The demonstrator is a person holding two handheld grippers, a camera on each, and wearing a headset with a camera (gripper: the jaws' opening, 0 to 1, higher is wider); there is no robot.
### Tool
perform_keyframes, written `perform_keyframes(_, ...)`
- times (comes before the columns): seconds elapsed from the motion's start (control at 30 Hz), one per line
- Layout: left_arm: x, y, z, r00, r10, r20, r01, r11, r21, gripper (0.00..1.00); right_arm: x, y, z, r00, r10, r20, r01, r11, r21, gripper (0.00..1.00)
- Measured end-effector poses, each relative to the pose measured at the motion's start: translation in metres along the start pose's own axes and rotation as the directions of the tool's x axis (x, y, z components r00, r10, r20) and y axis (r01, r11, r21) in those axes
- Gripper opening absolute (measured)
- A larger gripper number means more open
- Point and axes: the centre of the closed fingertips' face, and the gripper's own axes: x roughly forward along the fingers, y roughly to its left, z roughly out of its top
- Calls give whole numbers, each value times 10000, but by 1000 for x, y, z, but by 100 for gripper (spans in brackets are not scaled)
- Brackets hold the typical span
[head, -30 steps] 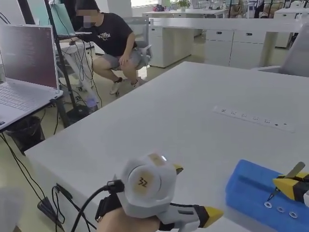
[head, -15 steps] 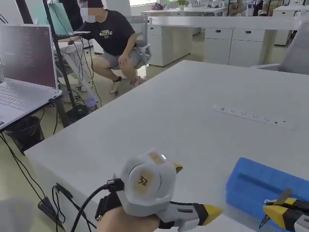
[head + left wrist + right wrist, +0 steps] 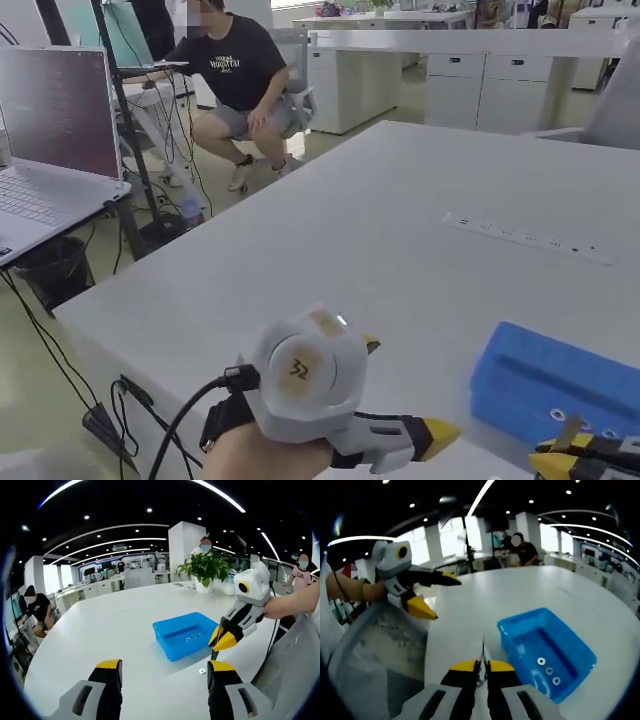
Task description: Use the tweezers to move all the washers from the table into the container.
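Bright even office light, ceiling strip lamps, soft shadows, fisheye-warped edges, slight blur

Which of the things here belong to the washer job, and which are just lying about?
For the job: tweezers held in the right gripper; blue container; three washers inside it; one loose washer on the table.
Lying about: power strip; laptop; potted plant.
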Motion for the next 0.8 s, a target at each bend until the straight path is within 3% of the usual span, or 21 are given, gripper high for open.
perform_keyframes(0.1,0,0,0,10000,-9,-15,9,10000,8,69,2,1,-2,9998,182,-87,-181,9998,32,4)
perform_keyframes(0.23,1,-1,0,10000,-5,-52,5,10000,49,69,4,9,-4,9976,622,-298,-636,9968,-491,5)
perform_keyframes(0.37,1,-1,-2,9999,-13,-100,14,10000,91,69,8,15,-15,9904,685,-1203,-922,9747,-2037,4)
perform_keyframes(0.43,1,-1,-2,9999,-16,-104,17,10000,85,69,10,13,-15,9913,463,-1230,-765,9642,-2538,4)
perform_keyframes(0.6,1,-1,-2,9999,8,-133,-7,10000,93,68,11,16,-13,9927,398,-1140,-667,9677,-2429,4)
perform_keyframes(0.8,0,-1,-3,9998,14,-195,-11,9999,156,68,16,17,-12,9914,375,-1255,-718,9570,-2811,4)
